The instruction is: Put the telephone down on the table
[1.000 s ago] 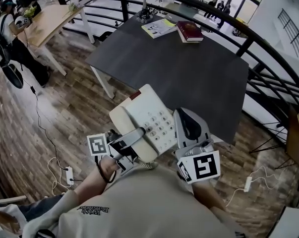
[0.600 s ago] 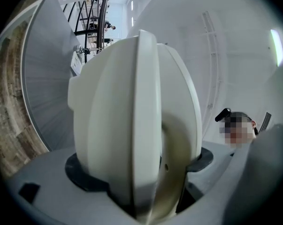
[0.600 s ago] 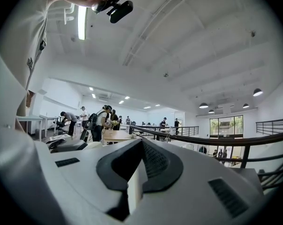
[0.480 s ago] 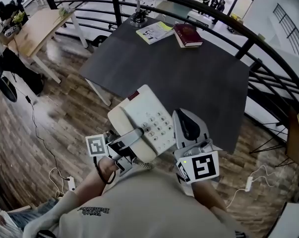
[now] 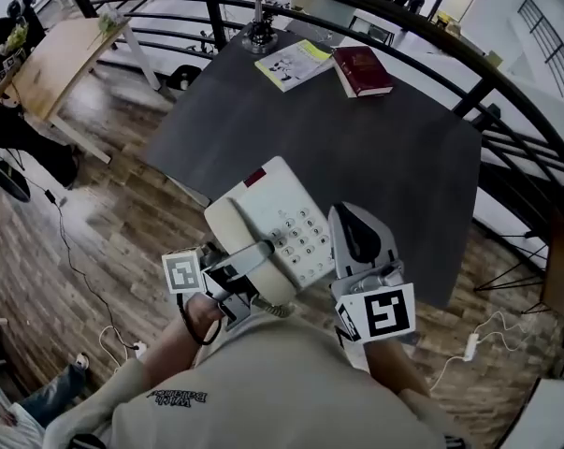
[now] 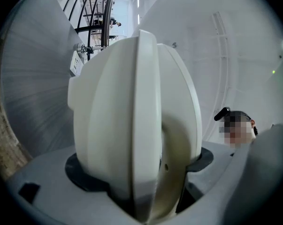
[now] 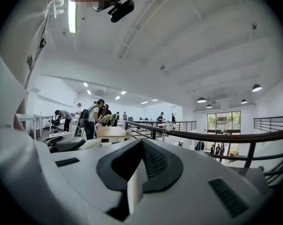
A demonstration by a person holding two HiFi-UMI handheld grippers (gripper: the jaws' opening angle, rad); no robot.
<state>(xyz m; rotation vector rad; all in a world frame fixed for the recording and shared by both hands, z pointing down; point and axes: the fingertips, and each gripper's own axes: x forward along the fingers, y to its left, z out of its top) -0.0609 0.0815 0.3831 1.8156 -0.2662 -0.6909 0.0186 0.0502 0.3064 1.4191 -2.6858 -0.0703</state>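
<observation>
Beige sweatshirt with dark print — plus black wristband.

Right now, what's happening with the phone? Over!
Left gripper shut on telephone, not yet on table. Right gripper shut, empty. Red book and booklet at table's far end only.

Right gripper, fingers seemingly together.

Cream-white telephone with a small red patch — dark grey table, maroon book, brown plank-patterned floor.
</observation>
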